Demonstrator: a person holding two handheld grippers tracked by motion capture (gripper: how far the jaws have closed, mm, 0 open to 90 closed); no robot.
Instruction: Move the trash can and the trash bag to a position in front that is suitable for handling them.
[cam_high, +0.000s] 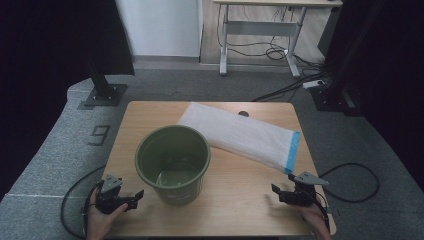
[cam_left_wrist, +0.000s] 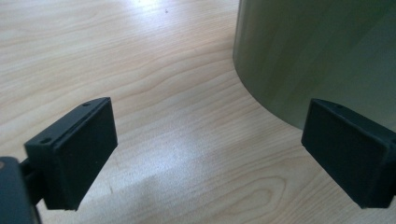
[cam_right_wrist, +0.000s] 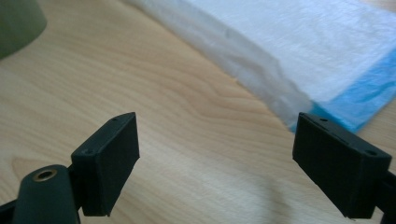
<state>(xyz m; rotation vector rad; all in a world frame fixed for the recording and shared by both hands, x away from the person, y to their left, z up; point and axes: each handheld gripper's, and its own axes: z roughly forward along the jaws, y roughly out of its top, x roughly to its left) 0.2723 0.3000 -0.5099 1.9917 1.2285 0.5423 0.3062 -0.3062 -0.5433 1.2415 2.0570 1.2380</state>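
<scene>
Two things matter on my table (cam_high: 150, 220): the white bag (cam_high: 240, 135), the largest, and the green bucket (cam_high: 173, 162), then my two grippers. The bag lies flat on the far right half of the wood, its long axis running diagonally from the far middle down toward the near right edge, with the blue-banded end (cam_high: 293, 152) closest to me. From the right gripper view, that blue edge (cam_right_wrist: 359, 100) sits just ahead and to the right of my jaws, near but not touching.

The bucket stands upright at the table's centre, mouth up, with the bag's long side passing just behind and to the right of its rim. In the left gripper view its wall (cam_left_wrist: 317, 51) fills the upper right, just beyond my right-hand jaw, apart from it.

My right gripper (cam_high: 291, 192) rests at the near right corner, jaws spread wide and empty. My left gripper (cam_high: 127, 199) sits at the near left, just beside the bucket's base, also spread wide with nothing between the jaws.

I judge the coming move turns on the right side: the blue end points almost straight at that gripper, so a short reach forward and slightly right should meet it, while the left one is placed to steady the bucket.
</scene>
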